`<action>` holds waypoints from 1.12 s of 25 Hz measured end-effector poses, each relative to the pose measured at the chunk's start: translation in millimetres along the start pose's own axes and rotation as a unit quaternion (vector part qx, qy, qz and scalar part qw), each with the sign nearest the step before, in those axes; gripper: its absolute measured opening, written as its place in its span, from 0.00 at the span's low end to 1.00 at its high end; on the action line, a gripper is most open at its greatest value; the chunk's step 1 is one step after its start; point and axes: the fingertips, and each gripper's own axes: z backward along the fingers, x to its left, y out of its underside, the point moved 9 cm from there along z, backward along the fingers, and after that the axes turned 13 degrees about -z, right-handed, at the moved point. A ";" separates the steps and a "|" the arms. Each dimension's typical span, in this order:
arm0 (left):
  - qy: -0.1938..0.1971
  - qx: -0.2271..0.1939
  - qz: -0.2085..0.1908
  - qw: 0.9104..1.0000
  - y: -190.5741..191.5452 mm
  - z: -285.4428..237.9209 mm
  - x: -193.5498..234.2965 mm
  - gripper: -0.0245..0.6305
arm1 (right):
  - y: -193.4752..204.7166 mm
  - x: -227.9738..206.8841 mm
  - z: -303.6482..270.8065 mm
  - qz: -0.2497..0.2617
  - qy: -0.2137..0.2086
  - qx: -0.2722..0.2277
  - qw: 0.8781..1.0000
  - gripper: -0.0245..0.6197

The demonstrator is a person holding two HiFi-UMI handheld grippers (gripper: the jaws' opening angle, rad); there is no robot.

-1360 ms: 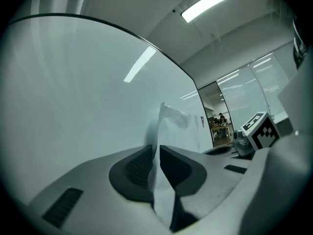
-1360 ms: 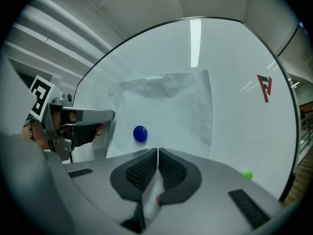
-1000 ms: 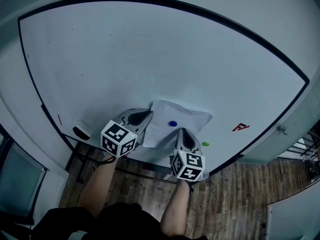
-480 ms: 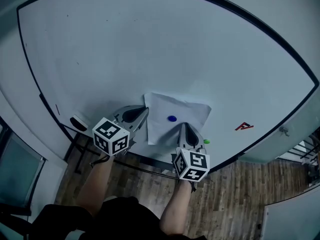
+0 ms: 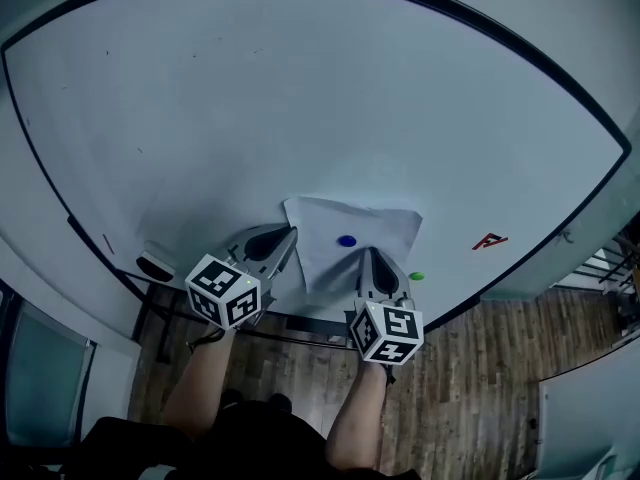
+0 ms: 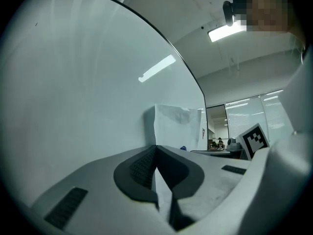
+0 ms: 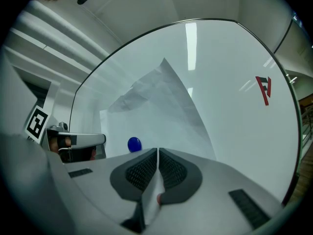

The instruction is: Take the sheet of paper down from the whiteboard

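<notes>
1. Sheet of paper: white and creased. It lies on the lower middle of the whiteboard, pinned by a blue magnet near its centre. In the left gripper view the sheet's near edge stands off the board face and casts a shadow on it.
2. Left hand-held gripper: it is closed on the sheet's left edge. In its own view the dark pads meet, with a thin strip of paper pinched between them.
3. Right hand-held gripper: it is closed on the sheet's lower edge, just below the blue magnet. In its own view the pads are pressed together on the paper, and the magnet shows just to their left.
4. Arm pose: both grippers point roughly level at the board. The left forearm and right forearm rise side by side from the bottom of the head view. The left marker cube sits tilted, while the right marker cube is nearly square to the camera.
5. Nearby on the board: a green magnet lies just right of the right gripper, beside the sheet's lower right corner. A red mark lies farther right, well apart from the sheet.
6. Surroundings: an eraser rests at the board's lower left edge, and a wooden floor lies below.
</notes>
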 end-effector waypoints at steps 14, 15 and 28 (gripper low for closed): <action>0.039 -0.014 0.000 0.999 1.0 0.9 5.0 0.07 | -0.3 39.3 -4.2 0.011 0.031 -0.015 0.999 0.24; 0.041 -0.014 -0.001 0.999 0.5 1.1 4.8 0.07 | -0.3 41.7 -5.4 0.020 0.040 -0.015 0.999 0.24; 0.054 -0.025 -0.004 0.998 -4.6 -2.8 9.1 0.07 | -1.4 44.6 -4.5 0.051 0.045 -0.012 0.998 0.24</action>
